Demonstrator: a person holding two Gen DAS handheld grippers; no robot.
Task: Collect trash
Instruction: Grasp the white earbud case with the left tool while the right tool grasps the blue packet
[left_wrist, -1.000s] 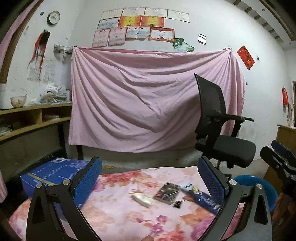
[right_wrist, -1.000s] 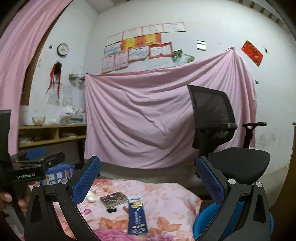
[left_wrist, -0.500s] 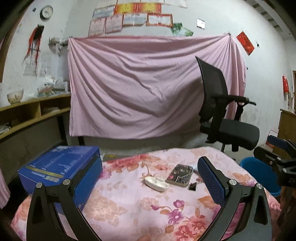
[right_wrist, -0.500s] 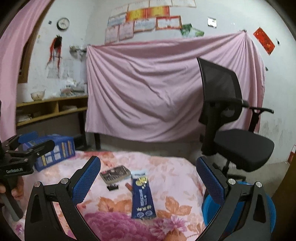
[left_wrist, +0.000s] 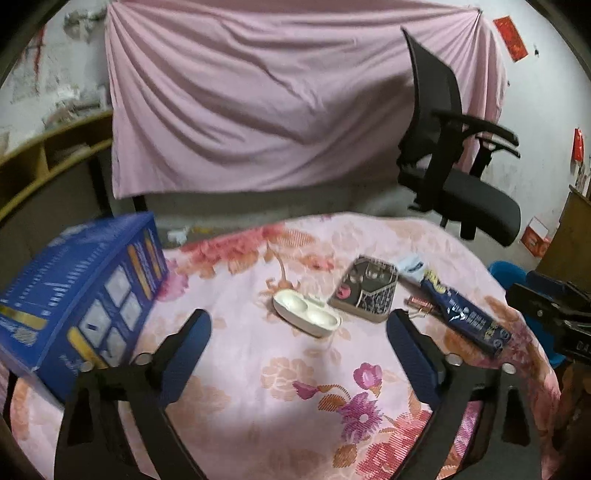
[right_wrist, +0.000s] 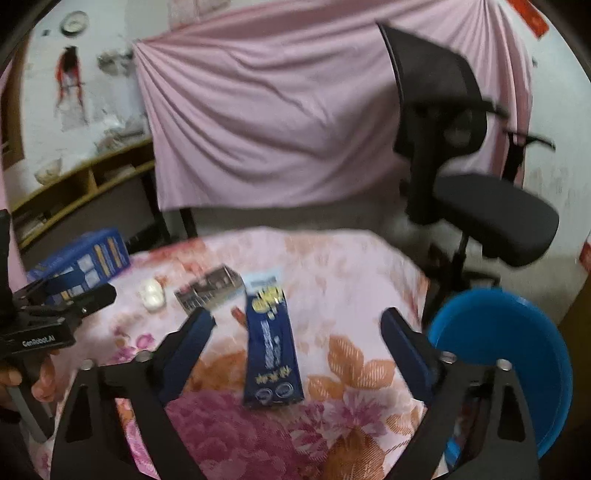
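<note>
A big pink sheet (left_wrist: 295, 96) hangs across the white wall (right_wrist: 96, 88). A black office chair (left_wrist: 454, 162) stands on the gray floor (left_wrist: 258, 206) in front of it. Wooden shelves (right_wrist: 85, 184) run along the left wall, with a round clock (right_wrist: 75, 22) high above them. The desk (left_wrist: 295, 369) wears a pink flowery cloth.

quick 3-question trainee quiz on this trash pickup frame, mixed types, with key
1. True or false: the right hand-held gripper is shut on the blue wrapper.
2. Which lies left of the dark patterned packet in the left wrist view? A) white oval case B) blue bucket C) office chair
3. Fill in: the big blue box stands at the ___ edge of the floral tablecloth.

Key: 1 false, its jaws are open; 2 A; 3 left.
</note>
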